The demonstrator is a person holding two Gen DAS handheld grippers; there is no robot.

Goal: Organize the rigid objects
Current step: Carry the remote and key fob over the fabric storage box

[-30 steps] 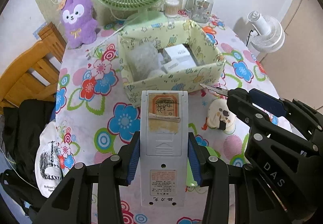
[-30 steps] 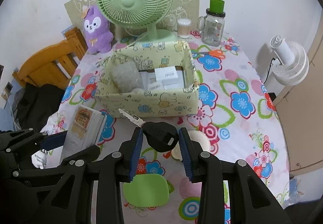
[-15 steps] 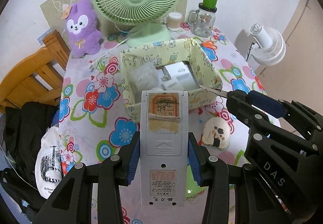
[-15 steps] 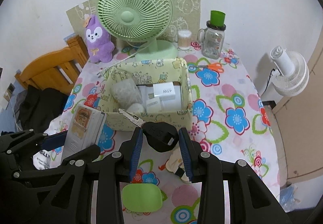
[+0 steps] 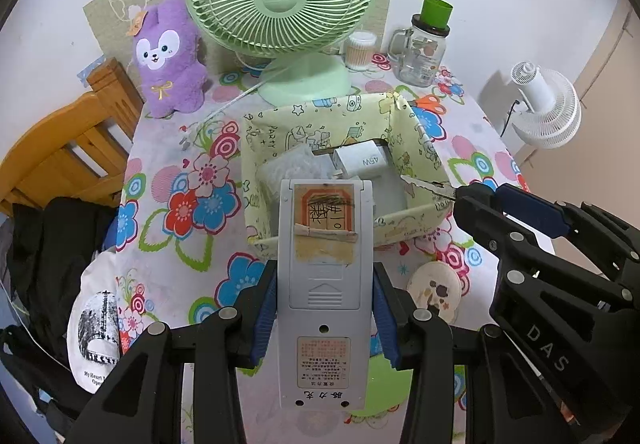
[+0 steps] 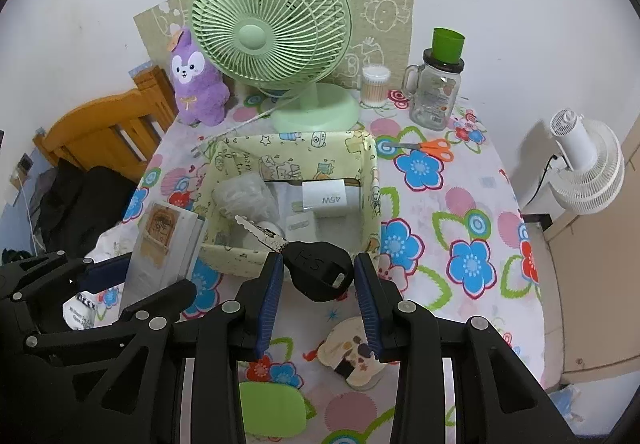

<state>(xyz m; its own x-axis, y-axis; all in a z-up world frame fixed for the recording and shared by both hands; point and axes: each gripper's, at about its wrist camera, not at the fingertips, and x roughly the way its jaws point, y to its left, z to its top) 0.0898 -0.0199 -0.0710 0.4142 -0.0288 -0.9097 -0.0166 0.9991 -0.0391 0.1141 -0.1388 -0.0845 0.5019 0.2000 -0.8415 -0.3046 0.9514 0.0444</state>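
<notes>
While the left tool (image 5: 324, 308) clamps the stiff, light grey remote (image 5: 326, 284) by its long edges, the right tool (image 6: 318, 284) pinches the key (image 6: 316, 268) by its smooth black head, both just short of the box (image 5: 344, 124), blade tip overhanging.

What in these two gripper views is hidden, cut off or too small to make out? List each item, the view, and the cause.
- Remote control button side: both views, it faces away.
- Box floor: left view, the remote covers part of it.
- Green pad: left view, mostly behind the remote and left gripper.
- Remote's lower label: left view, print too small.
- Key blade tip: left view, too thin to read.
</notes>
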